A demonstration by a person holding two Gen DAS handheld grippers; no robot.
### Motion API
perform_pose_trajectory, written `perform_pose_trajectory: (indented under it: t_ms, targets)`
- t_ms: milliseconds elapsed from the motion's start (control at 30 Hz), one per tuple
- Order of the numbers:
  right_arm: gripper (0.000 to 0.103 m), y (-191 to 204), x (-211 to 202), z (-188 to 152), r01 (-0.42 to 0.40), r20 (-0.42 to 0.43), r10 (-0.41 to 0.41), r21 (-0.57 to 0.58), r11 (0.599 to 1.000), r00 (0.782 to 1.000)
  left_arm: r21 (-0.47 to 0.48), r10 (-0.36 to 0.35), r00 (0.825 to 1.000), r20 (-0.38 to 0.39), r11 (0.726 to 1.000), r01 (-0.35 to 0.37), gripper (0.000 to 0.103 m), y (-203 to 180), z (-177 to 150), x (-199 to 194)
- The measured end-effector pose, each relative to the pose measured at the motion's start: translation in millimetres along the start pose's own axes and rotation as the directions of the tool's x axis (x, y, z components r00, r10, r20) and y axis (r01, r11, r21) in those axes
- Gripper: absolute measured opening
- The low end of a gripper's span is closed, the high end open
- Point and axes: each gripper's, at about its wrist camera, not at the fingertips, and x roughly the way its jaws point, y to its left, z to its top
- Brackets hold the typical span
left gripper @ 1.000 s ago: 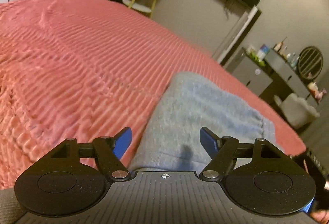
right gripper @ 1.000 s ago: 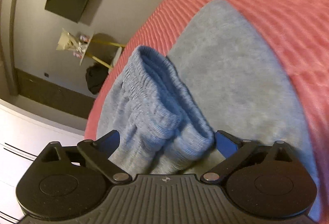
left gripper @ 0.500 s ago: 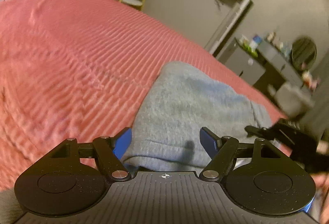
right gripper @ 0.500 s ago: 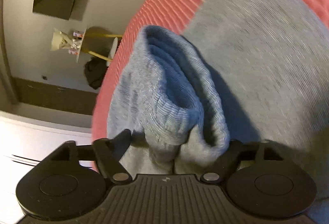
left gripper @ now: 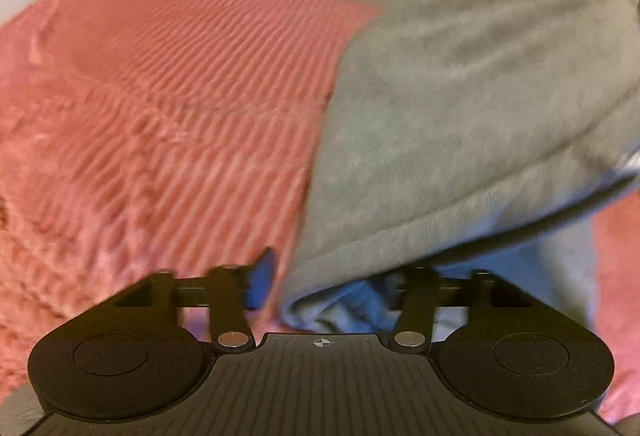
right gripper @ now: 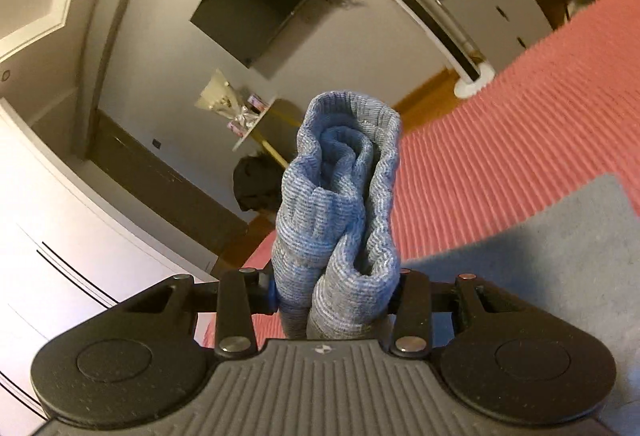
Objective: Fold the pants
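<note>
Both tools have just been closing on the grey sweatpants (left gripper: 460,123): the right tool (right gripper: 334,300) is clenched on the bunched ribbed cuffs (right gripper: 344,195), lifted clear of the pink bedspread (right gripper: 500,139); the left tool (left gripper: 332,284) pinches the fabric's edge low near the bed, though its right-hand pad is hidden. To fold well, carry both ends over together, keep the edge taut and level, and lay the cuffs squarely on the waistband.
</note>
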Motion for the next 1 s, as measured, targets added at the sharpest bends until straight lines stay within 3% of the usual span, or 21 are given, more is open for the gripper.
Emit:
perform_pose_trajectory:
  t_ms: [267,400,433,467,500,600,667,733,800,867,1000]
  targets:
    - [0.039,-60,-35,-9,0.108,0.009,-0.109,0.068,0.992,0.994,-0.096,-0.083,0.996,0.043,0.992,0.086,0.034,24,1,-9]
    - [0.039,-91,-37,-13,0.134,-0.035,-0.130,0.178,0.975,0.991,-0.046,-0.064,0.996,0.056,0.997,0.067,0.036,14,2,-12]
    - [0.039,-95,-37,-13,0.131,-0.040,-0.126,0.200,0.971,0.991,-0.017,-0.067,0.996,0.055,0.998,0.068,0.042,13,2,-12]
    - [0.039,-95,-39,-14,0.127,-0.038,-0.122,0.206,0.970,0.992,0.027,-0.086,0.995,0.051,0.996,0.085,0.054,8,1,-15]
    - [0.039,-93,-39,-12,0.118,-0.031,-0.114,0.204,0.972,0.993,0.066,-0.100,0.994,0.046,0.993,0.097,0.057,4,-1,-19]
    - [0.039,-80,-43,-13,0.077,-0.001,-0.078,0.192,0.978,0.997,0.213,-0.102,0.994,0.041,0.973,0.091,0.059,-19,-16,-32]
    - [0.039,-70,-41,-8,0.056,0.010,-0.058,0.179,0.982,0.998,0.260,-0.156,0.988,0.009,0.954,0.149,0.057,-29,-26,-37]
    - [0.039,-56,-36,-2,0.031,0.011,-0.033,0.161,0.987,0.999,0.276,-0.236,0.970,-0.056,0.930,0.242,0.058,-39,-34,-39]
    - [0.039,-45,-35,1,0.001,0.009,-0.003,0.140,0.990,1.000,0.316,-0.234,0.971,-0.059,0.918,0.240,0.058,-51,-39,-33]
    - [0.039,-36,-36,2,-0.028,0.006,0.028,0.124,0.992,1.000,0.321,-0.194,0.981,-0.009,0.928,0.187,0.055,-61,-35,-22]
    - [0.039,-25,-42,3,-0.069,0.003,0.069,0.112,0.991,0.998,0.240,-0.177,0.982,0.066,0.958,0.157,0.054,-64,-18,3]
